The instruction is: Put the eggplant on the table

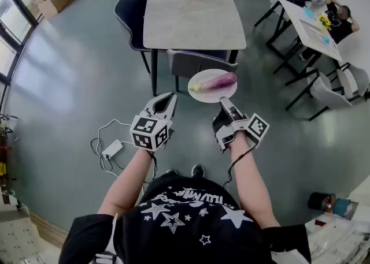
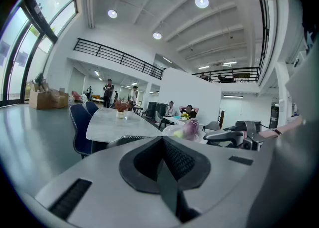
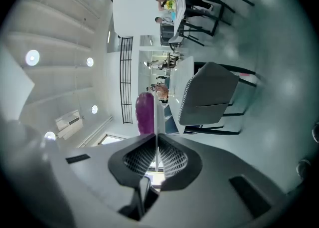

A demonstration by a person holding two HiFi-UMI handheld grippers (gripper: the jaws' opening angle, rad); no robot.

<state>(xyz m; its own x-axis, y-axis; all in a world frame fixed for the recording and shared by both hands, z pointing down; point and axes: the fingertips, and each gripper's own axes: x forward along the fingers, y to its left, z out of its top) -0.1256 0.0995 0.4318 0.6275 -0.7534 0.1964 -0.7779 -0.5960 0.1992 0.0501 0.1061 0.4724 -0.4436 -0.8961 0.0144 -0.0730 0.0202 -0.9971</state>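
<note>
Lying crosswise on the plate [image 1: 207,97], eggplant [image 1: 218,82] is sitting just ahead of right claw [image 1: 223,101], which is pinching the plate's rim; left claw [image 1: 167,99], clenched and empty, is hovering alongside; counter [image 1: 191,20] beyond.

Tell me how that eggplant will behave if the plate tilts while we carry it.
The eggplant looks rounded and glossy, so it would probably roll or slide if the plate tips. The right tongs pinch the plate only at its rim, so the load likely levers it downward. The eggplant looks plump and firm, probably not floppy.
</note>
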